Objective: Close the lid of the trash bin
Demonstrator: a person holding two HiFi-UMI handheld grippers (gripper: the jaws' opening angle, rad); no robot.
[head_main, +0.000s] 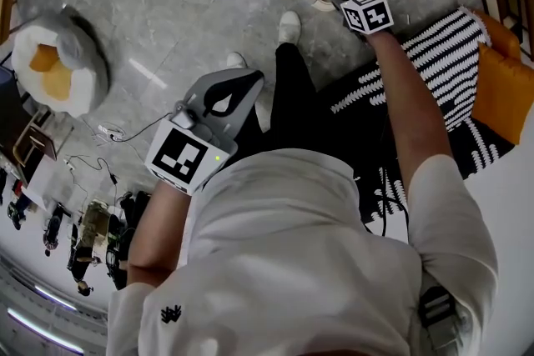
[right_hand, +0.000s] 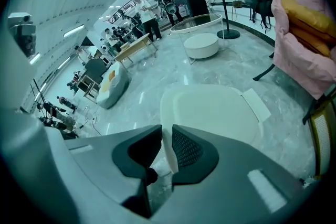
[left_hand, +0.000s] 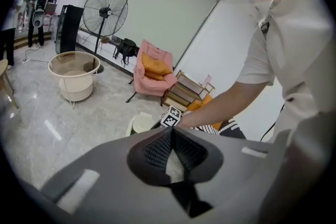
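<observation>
Left claw (left_hand: 171,131) closed, empty, right claw (right_hand: 167,135) pinching bin lid (right_hand: 210,110), striped rug (head_main: 434,54) beside, pink chair (right_hand: 302,57) beyond.

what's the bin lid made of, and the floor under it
Lid: looks like cream plastic, smooth and matte, with a thin moulded rim that the right tongs pinch. Floor: probably polished marble or marble-look tile. It is grey with pale veining, straight seams and glossy reflections of the lights.

L tongs (left_hand: 171,131) shut, R (right_hand: 167,134) on lid (right_hand: 210,110)
</observation>
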